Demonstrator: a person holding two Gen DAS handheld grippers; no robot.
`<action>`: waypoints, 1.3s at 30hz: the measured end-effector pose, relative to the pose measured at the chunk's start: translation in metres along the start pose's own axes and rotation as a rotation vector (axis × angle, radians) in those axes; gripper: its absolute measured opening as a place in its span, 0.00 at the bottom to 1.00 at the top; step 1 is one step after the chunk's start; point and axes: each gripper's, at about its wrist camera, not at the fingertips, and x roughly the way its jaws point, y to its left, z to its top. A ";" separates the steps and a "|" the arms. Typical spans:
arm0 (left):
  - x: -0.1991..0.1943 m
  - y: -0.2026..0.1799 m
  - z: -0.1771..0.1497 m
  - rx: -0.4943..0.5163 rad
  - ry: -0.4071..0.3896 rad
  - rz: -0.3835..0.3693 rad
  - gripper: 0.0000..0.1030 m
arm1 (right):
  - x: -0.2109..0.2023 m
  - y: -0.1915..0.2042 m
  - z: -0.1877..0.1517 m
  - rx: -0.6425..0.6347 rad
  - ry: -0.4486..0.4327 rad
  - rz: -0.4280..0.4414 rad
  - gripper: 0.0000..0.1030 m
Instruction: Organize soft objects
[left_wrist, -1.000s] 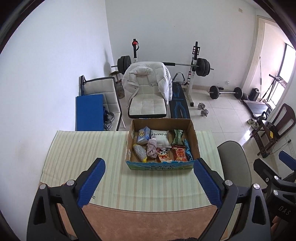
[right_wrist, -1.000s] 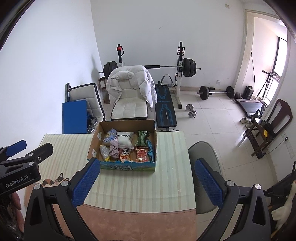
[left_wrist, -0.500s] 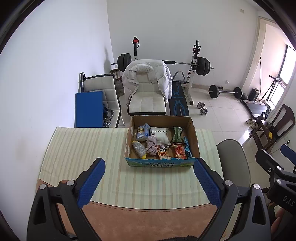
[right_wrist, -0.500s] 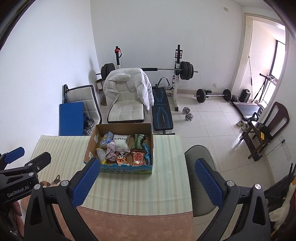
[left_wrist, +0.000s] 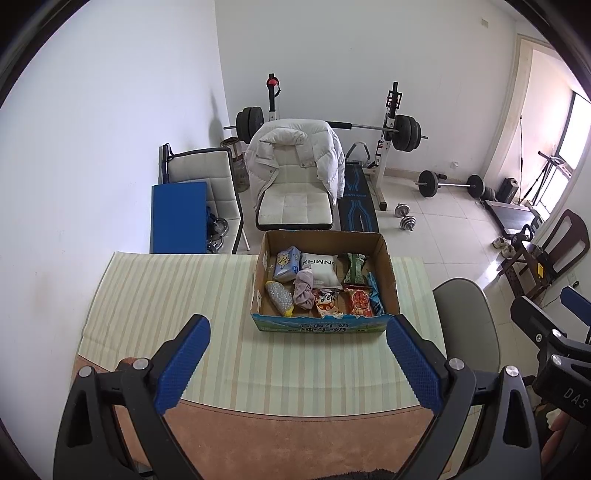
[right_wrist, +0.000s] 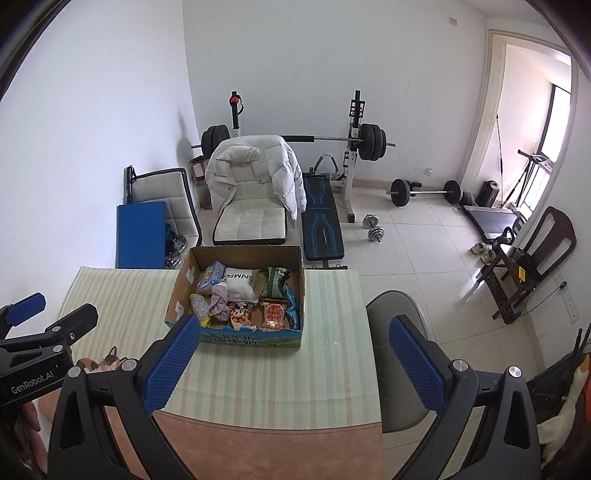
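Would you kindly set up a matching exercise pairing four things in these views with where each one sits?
Things:
1. pink cloth
2. white jacket
3. box
4. dumbbells

Places:
A. on the floor tiles
B. on the striped mat
C. draped over a chair
D. inside the box, among snack packets

Pairs: 1-D, 2-C, 3-B, 4-A
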 end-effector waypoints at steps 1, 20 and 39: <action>0.000 0.000 0.000 -0.002 -0.001 0.000 0.95 | 0.000 0.000 0.000 -0.001 0.002 0.003 1.00; -0.003 -0.006 -0.003 0.005 -0.001 -0.007 0.95 | 0.003 -0.005 -0.005 0.004 0.015 0.011 1.00; -0.005 -0.006 -0.003 -0.002 -0.004 -0.004 0.95 | 0.003 -0.003 -0.003 -0.012 0.005 0.017 1.00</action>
